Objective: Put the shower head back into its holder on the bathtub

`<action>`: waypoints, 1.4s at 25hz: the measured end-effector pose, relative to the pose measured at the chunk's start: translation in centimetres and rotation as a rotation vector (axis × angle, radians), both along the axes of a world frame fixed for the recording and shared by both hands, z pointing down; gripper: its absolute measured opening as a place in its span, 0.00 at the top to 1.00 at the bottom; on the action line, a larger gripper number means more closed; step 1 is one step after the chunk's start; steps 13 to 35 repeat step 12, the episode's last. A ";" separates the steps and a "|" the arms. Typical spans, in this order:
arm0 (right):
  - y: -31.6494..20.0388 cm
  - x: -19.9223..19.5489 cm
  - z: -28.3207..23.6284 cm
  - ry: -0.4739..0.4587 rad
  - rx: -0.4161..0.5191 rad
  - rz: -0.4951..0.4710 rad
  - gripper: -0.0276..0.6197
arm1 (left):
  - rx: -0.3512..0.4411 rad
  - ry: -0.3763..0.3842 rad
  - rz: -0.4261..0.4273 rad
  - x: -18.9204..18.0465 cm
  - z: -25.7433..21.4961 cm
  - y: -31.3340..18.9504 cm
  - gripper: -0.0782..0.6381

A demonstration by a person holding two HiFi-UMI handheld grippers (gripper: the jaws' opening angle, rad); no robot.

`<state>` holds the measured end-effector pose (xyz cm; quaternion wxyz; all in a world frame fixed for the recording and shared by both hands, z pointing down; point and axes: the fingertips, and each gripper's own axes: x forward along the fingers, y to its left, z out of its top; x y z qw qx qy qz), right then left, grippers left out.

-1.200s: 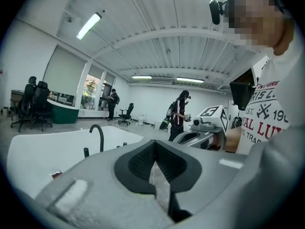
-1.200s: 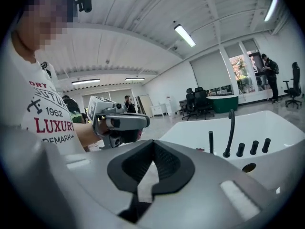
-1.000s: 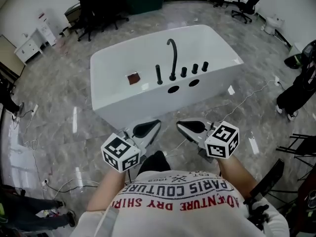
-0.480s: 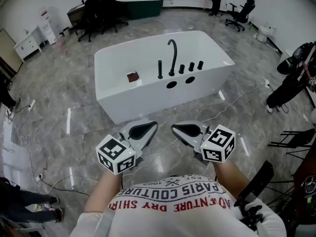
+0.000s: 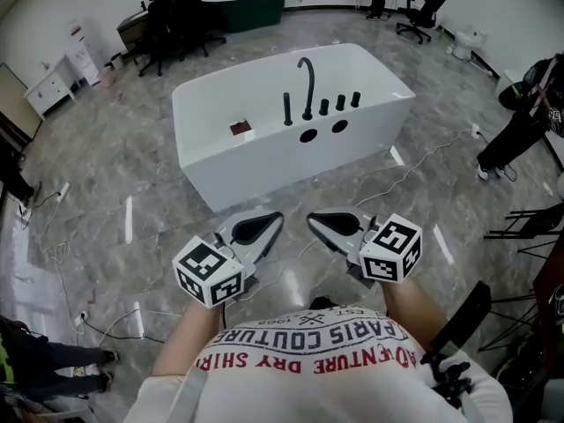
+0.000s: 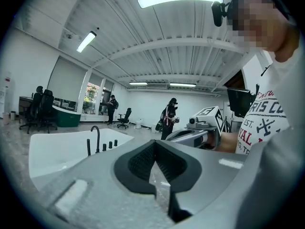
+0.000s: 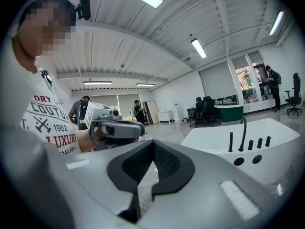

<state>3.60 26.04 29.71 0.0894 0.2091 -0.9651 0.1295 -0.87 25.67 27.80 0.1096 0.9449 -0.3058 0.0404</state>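
The white bathtub (image 5: pixel 264 161) stands on the marble floor ahead of me. On its near rim a slim black shower head (image 5: pixel 287 110) stands upright, left of the curved black spout (image 5: pixel 307 86) and three black knobs (image 5: pixel 339 103). The rim fittings also show small in the left gripper view, the shower head (image 6: pixel 88 147) included, and at the right of the right gripper view, again with the shower head (image 7: pixel 231 142). My left gripper (image 5: pixel 280 217) and right gripper (image 5: pixel 309 218) are held side by side before my chest, well short of the tub. Both are shut and hold nothing.
Two dark round holes (image 5: pixel 308 136) mark the tub's near side, and a small dark red item (image 5: pixel 239 128) lies inside it. Cables (image 5: pixel 423 170) trail over the floor. Black office chairs (image 5: pixel 181 11) stand behind, a white cabinet (image 5: pixel 53 82) at left, people (image 5: pixel 520 122) at the right edge.
The bathtub now looks smaller and sits higher in the head view. Both grippers stay shut and empty, side by side in front of my chest.
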 end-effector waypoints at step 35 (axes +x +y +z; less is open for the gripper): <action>1.5 1.5 0.3 -0.024 -0.023 0.005 0.95 | -0.001 -0.017 0.038 2.2 0.2 1.5 0.89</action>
